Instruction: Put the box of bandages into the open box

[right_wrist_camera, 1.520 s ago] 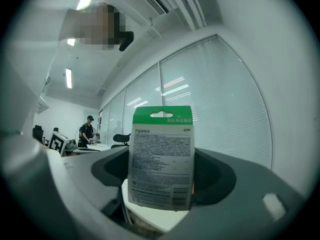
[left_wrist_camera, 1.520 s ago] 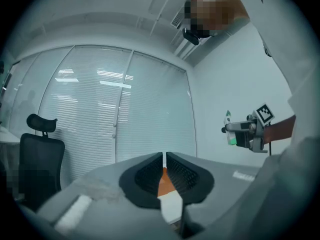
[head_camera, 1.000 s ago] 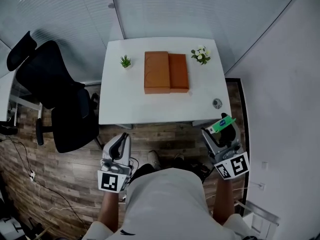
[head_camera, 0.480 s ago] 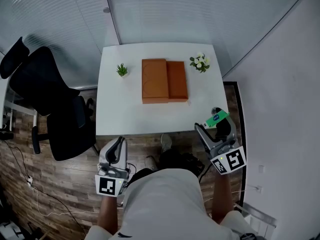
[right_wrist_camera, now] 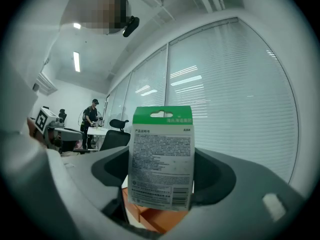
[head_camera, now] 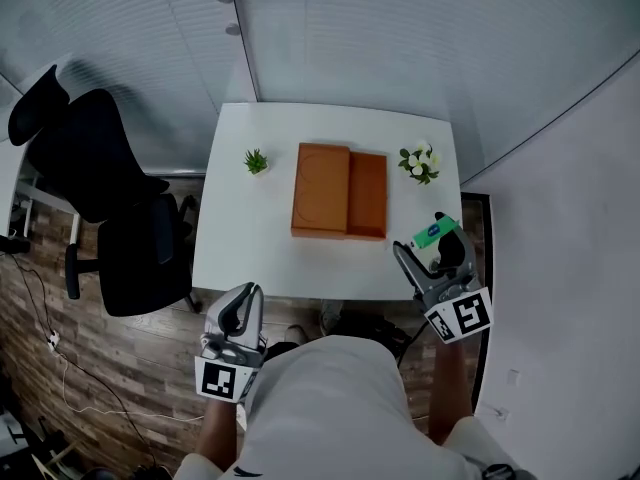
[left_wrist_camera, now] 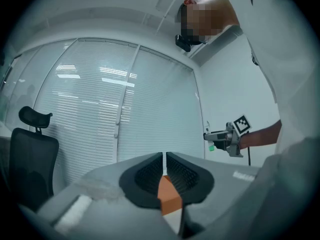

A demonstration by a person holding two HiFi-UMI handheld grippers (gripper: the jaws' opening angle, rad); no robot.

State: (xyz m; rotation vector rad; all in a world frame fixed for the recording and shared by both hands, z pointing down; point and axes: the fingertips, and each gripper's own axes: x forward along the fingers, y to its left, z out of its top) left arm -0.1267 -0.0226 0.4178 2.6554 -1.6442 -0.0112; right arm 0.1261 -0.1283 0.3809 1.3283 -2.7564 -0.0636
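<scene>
An orange box [head_camera: 340,191] lies opened flat in two halves on the white table [head_camera: 240,238]. My right gripper [head_camera: 440,246] hovers at the table's front right corner, shut on the green-and-white box of bandages [head_camera: 437,233]. In the right gripper view the box of bandages [right_wrist_camera: 161,156] stands upright between the jaws, printed back facing the camera, with the orange box [right_wrist_camera: 160,219] below it. My left gripper [head_camera: 243,306] hangs below the table's front edge, shut and holding nothing. Its view shows the orange box [left_wrist_camera: 167,199] under the closed jaws.
A black office chair [head_camera: 100,198] stands left of the table. A small green plant [head_camera: 256,160] and a pot of white flowers [head_camera: 420,161] flank the orange box. Blinds close off the far side, a white wall the right. A person [right_wrist_camera: 92,119] stands far off.
The right gripper with the box of bandages has come closer to the table's front right corner. The left gripper has kept its place, shut, below the front edge.
</scene>
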